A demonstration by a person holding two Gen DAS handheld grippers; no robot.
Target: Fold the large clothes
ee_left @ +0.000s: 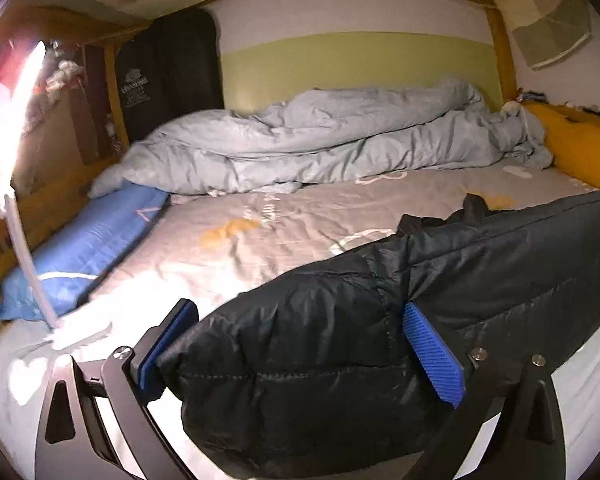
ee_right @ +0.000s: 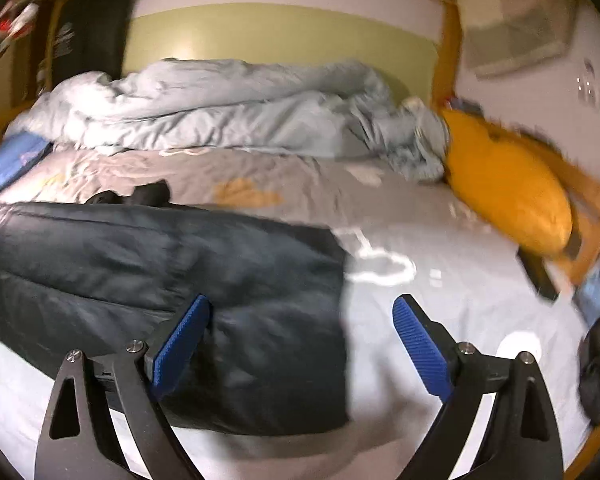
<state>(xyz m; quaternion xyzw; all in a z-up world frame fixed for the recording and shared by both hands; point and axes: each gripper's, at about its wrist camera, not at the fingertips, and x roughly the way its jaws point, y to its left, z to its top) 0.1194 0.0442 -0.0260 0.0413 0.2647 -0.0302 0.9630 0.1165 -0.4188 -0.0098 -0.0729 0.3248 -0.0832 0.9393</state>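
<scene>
A black puffer jacket lies folded lengthwise across the near part of the bed. My left gripper stands wide open, and the jacket's left end bulges between its blue pads without being squeezed. In the right wrist view the jacket fills the lower left. My right gripper is wide open over the jacket's right end; its left pad rests on the fabric, its right pad is over bare sheet.
A crumpled pale blue duvet lies along the back of the bed. A blue pillow lies at the left and a yellow pillow at the right. A bright lamp stands at the left edge. A wooden bed frame borders the right side.
</scene>
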